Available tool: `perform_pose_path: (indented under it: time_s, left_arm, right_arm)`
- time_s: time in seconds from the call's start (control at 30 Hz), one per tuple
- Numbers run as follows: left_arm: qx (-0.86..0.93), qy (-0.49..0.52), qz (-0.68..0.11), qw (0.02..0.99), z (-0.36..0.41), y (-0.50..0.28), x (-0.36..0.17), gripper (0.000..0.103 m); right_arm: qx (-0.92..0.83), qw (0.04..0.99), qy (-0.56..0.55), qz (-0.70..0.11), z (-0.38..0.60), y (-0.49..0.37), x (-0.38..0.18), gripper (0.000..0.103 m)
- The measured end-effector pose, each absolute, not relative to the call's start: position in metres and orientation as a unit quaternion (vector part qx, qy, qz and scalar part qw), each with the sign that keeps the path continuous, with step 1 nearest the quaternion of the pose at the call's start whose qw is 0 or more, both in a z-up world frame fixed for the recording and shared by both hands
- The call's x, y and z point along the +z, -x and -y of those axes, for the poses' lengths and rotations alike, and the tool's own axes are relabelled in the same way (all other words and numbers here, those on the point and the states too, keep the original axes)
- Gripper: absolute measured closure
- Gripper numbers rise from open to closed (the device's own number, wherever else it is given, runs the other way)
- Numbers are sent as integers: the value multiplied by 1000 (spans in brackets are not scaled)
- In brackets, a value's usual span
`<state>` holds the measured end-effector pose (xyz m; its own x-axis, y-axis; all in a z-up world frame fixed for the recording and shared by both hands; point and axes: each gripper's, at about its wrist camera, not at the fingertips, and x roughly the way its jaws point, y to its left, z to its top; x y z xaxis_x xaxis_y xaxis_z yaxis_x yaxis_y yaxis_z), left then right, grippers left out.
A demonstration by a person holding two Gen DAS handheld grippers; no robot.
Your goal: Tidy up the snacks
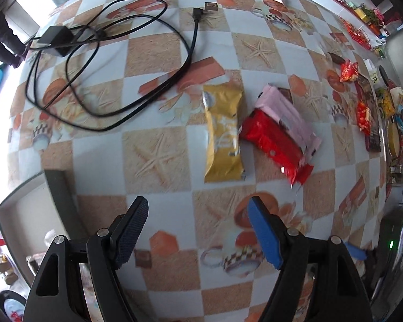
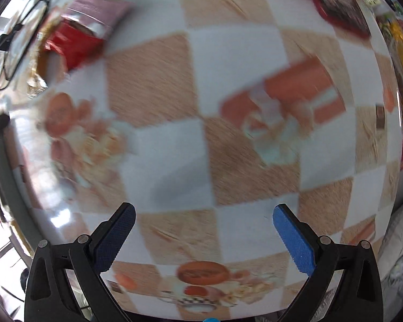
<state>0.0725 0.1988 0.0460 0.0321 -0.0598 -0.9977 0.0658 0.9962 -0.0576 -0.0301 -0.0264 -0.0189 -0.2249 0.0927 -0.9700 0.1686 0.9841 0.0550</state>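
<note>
Hovering above the checkered table (image 1: 158,43), the left gripper (image 1: 198,230) had its fingers spread and empty; the right gripper (image 2: 204,236) likewise, in a blurred view. The gold packet (image 1: 223,134) lay flat just ahead, beside the red packet (image 1: 274,139) and pink packet (image 1: 290,112). A clean pick called for descending squarely over the gold packet's narrow width, clear of the red one.

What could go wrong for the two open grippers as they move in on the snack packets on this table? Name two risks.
1. The red packet overlaps the pink packet and lies close to the gold packet; the left gripper may drag a neighbour along.
2. The black cable loops nearby and could snag.
</note>
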Motion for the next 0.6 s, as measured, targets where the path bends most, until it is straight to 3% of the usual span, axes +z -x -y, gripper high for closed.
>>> perform_pose_path:
  time_s: [0.53, 0.6]
  left_arm:
    - [-24, -34, -707, 706, -166, -124, 4, 23]
    - [-28, -39, -704, 708, -160, -127, 5, 28]
  right_arm:
    - [-29, 621, -57, -781, 31, 34, -24, 0]
    - [-29, 622, -56, -780, 34, 34, -24, 0]
